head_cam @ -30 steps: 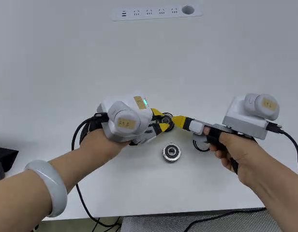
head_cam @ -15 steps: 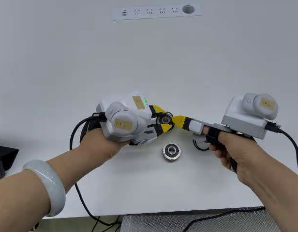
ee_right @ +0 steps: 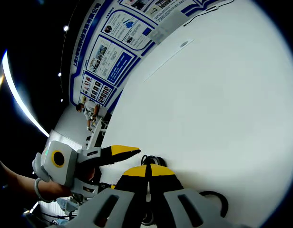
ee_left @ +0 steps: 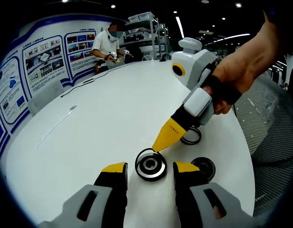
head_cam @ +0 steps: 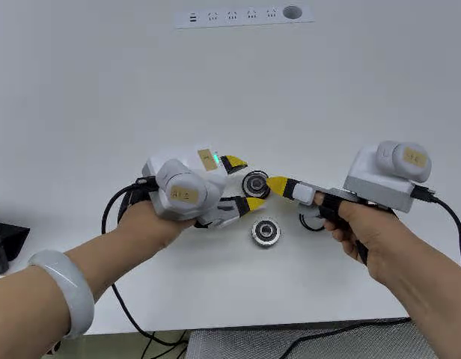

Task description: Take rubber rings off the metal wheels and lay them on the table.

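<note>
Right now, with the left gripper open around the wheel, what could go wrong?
The left gripper is open, so the wheel sits loose; a pull by the shut right gripper on its ring could drag it. It could knock the second wheel close by.

On the white desk (head_cam: 103,90) lie a near metal wheel (head_cam: 266,232), a farther wheel (head_cam: 254,184), a loose rubber ring (head_cam: 310,224) and a power strip (head_cam: 245,15).

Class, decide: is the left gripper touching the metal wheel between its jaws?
Apart. The left gripper view shows white table between the metal wheel and each open jaw of the left gripper.
</note>
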A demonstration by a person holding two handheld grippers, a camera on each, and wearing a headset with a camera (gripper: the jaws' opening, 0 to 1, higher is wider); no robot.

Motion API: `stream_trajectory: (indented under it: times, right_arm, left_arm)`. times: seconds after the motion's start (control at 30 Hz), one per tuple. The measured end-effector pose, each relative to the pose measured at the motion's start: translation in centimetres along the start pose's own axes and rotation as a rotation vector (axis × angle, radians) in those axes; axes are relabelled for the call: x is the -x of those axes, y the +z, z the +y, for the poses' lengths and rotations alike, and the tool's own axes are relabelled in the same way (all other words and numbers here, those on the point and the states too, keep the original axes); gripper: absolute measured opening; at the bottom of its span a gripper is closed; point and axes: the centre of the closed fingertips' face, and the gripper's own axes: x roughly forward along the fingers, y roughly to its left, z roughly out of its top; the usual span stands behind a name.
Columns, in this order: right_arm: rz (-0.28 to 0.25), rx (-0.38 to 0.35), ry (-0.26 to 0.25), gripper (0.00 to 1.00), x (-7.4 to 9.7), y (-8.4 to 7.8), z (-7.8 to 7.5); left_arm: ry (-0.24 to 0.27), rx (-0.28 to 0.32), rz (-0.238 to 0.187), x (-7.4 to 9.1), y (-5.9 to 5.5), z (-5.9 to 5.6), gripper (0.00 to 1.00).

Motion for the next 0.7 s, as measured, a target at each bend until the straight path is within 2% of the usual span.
stream_trajectory:
  times: [0.47,0.7]
  right_arm:
    - [-0.015,-0.004,0.024,0.02,0.7,0.1,1.1]
    - [-0.031,-0.012,0.036,0.02,1.7,0.2,1.6]
  left_arm:
    - [0.019,0.031,0.005,0.6,-1.1,0.2,0.49]
    - [0.029,0.048,0.010,0.8,-1.5,0.3,0.55]
